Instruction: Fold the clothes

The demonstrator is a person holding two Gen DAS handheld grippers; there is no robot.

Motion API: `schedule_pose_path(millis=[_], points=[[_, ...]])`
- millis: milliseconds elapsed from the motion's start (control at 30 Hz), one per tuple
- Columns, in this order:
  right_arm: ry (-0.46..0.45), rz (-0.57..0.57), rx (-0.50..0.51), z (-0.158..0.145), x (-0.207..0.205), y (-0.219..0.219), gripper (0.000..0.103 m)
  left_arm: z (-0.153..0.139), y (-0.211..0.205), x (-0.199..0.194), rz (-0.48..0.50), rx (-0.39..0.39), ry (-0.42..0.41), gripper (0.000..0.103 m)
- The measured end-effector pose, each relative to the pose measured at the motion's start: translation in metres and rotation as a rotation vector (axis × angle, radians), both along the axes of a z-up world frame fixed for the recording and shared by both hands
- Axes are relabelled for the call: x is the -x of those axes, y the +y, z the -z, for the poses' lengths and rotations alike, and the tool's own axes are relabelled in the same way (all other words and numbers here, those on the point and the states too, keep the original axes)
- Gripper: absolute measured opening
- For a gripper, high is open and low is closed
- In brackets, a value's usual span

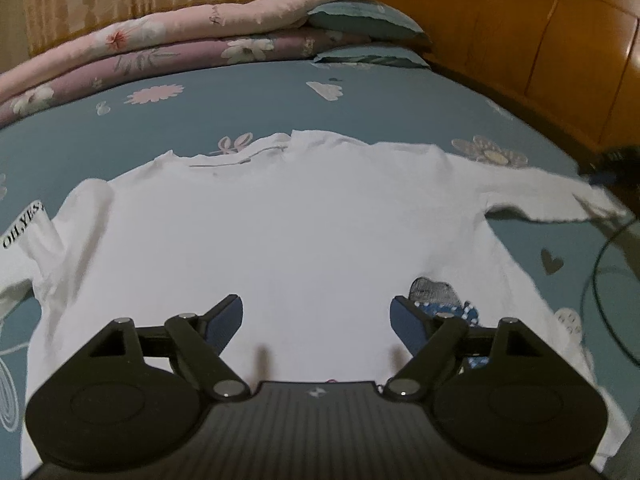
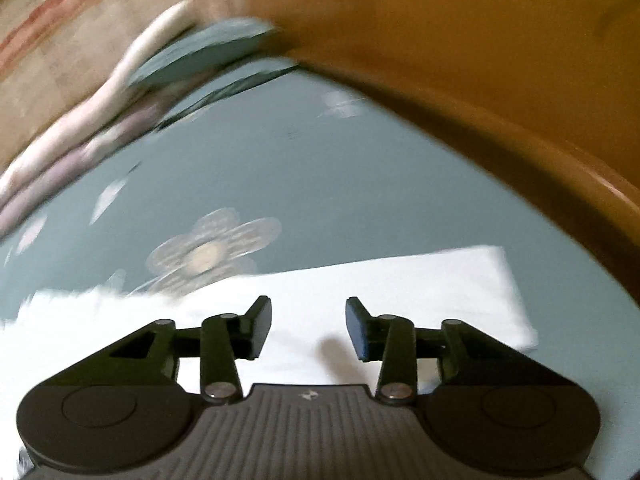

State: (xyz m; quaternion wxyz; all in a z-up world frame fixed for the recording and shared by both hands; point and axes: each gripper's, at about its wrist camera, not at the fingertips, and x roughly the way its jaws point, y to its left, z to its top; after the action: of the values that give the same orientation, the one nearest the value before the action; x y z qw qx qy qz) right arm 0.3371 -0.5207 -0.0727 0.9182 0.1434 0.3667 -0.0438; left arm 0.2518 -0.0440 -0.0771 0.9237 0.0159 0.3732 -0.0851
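A white long-sleeved shirt (image 1: 280,224) lies spread flat on the blue flowered bedsheet (image 1: 248,100), collar at the far side. Its left sleeve (image 1: 28,236) carries black lettering. Its right sleeve (image 1: 540,196) stretches out to the right. My left gripper (image 1: 316,316) is open and empty, hovering over the lower body of the shirt. A small dark printed patch (image 1: 434,290) shows by its right finger. My right gripper (image 2: 308,320) is open and empty above the end of the white sleeve (image 2: 420,280); it also shows dimly in the left wrist view (image 1: 612,168). The right wrist view is blurred.
Folded pink and mauve quilts (image 1: 180,44) and blue pillows (image 1: 368,20) are stacked at the far side of the bed. A wooden headboard (image 1: 540,40) runs along the right edge. A dark cable (image 1: 592,280) loops at the right.
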Motion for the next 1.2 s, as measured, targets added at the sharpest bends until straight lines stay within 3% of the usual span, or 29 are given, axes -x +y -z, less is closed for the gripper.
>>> schedule_pose_path(millis=[167, 267, 467, 700, 867, 933, 1033, 1200], points=[[0.036, -0.04, 0.068, 0.012, -0.045, 0.044, 0.049, 0.003, 0.004, 0.0, -0.004, -0.019, 0.001, 0.081], [0.111, -0.008, -0.05, 0.025, -0.058, 0.033, 0.049, 0.005, 0.007, -0.002, -0.009, -0.013, -0.001, 0.082], [0.094, 0.001, 0.179, 0.038, -0.075, 0.03, 0.049, 0.009, 0.008, -0.005, -0.009, 0.003, 0.001, 0.082], [0.094, 0.096, 0.075, 0.023, -0.079, 0.009, 0.052, 0.007, 0.005, 0.0, 0.017, 0.007, -0.01, 0.082], [0.082, -0.105, -0.014, 0.005, -0.065, 0.06, 0.061, 0.007, 0.005, 0.002, 0.015, -0.005, -0.017, 0.083], [0.134, -0.156, -0.025, 0.007, -0.067, 0.083, 0.067, 0.007, 0.005, 0.003, 0.016, -0.008, -0.019, 0.083], [0.19, -0.153, 0.042, 0.027, -0.079, 0.11, 0.067, 0.007, 0.008, 0.004, 0.017, -0.009, -0.021, 0.083], [0.143, -0.066, 0.096, 0.037, -0.1, 0.103, 0.072, 0.005, 0.017, 0.007, -0.004, 0.004, -0.023, 0.083]])
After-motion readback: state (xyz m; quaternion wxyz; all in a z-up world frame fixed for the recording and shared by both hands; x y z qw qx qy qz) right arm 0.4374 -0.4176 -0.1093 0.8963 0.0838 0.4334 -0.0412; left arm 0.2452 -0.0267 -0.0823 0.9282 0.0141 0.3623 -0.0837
